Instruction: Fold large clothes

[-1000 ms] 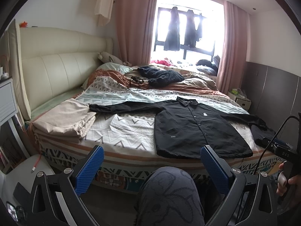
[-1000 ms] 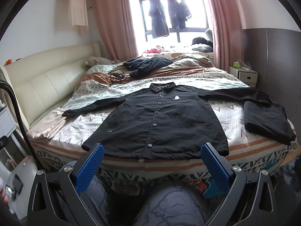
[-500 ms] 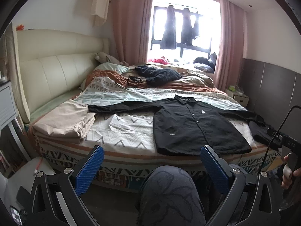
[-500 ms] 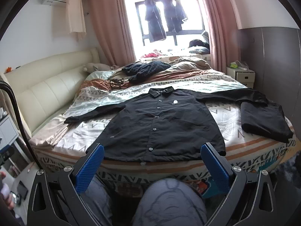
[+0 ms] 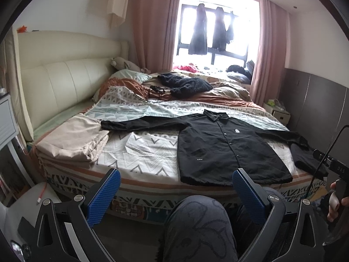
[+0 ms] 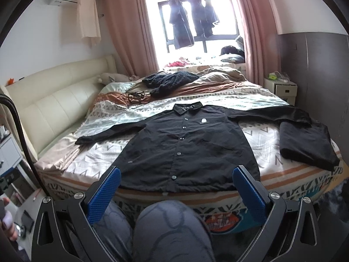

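Between the spread blue fingers of the left gripper there is only air; the right gripper is likewise wide apart and empty, touching nothing. Both hang short of the bed, above the person's knee.

Beyond them, at 12 o'clock in the right view and nearer 1 o'clock in the left, the black shirt lies flat and buttoned, collar away, hem along the near mattress edge, sleeves stretched to 9 and 3 o'clock. A folded dark garment sits at 3 o'clock, touching the right cuff; a beige folded pile lies just beside the left cuff.

Risks, as I judge them: lifting the right sleeve could drag that dark garment along, and a pinch at the hem might catch the sheet beneath or only the top layer, skewing the fold.
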Demonstrator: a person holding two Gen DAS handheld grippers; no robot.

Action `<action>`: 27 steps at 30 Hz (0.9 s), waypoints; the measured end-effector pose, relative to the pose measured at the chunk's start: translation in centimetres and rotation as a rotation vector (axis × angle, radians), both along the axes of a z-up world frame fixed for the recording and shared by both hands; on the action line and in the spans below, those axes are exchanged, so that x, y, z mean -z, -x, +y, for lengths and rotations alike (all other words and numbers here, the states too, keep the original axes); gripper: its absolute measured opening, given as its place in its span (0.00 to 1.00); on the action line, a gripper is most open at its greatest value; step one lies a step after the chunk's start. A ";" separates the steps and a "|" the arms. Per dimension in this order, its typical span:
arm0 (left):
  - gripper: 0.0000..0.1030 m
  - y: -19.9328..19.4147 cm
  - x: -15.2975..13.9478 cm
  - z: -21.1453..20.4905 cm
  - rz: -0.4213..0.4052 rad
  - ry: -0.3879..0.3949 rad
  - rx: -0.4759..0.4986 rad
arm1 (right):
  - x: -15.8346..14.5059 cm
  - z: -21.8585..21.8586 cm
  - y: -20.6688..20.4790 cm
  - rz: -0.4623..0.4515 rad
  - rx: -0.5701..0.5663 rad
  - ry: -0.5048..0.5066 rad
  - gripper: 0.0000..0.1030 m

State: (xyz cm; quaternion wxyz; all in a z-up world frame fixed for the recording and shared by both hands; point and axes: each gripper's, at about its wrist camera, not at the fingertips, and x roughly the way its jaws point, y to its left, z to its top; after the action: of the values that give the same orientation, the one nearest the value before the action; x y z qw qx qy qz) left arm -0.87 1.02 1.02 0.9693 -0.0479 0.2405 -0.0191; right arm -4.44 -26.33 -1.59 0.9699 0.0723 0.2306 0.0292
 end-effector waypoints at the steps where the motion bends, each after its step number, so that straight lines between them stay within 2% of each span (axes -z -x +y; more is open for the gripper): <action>1: 1.00 -0.4 0.0 -0.1 -0.001 -0.003 -0.001 | 0.0 -0.1 -0.5 -0.001 -0.002 0.002 1.00; 6: 1.00 -3.8 0.3 -1.2 0.015 -0.019 0.013 | 0.4 -0.1 -3.7 0.005 -0.011 -0.002 1.00; 11: 1.00 -7.6 0.5 -1.4 0.030 -0.024 0.014 | 0.4 0.5 -7.5 0.014 -0.022 0.044 1.00; 19: 1.00 -14.2 1.6 0.3 0.096 0.004 -0.033 | 0.0 1.6 -14.8 0.044 -0.042 0.030 1.00; 27: 1.00 -20.1 2.7 3.3 0.144 0.025 -0.121 | -0.1 3.9 -22.6 0.053 -0.092 -0.003 1.00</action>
State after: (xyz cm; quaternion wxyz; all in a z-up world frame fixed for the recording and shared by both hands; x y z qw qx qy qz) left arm 19.19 4.29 -1.68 0.9482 -0.0758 0.3058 0.0401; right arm 18.19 -22.40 -1.48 0.9610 0.0640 0.2593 0.0720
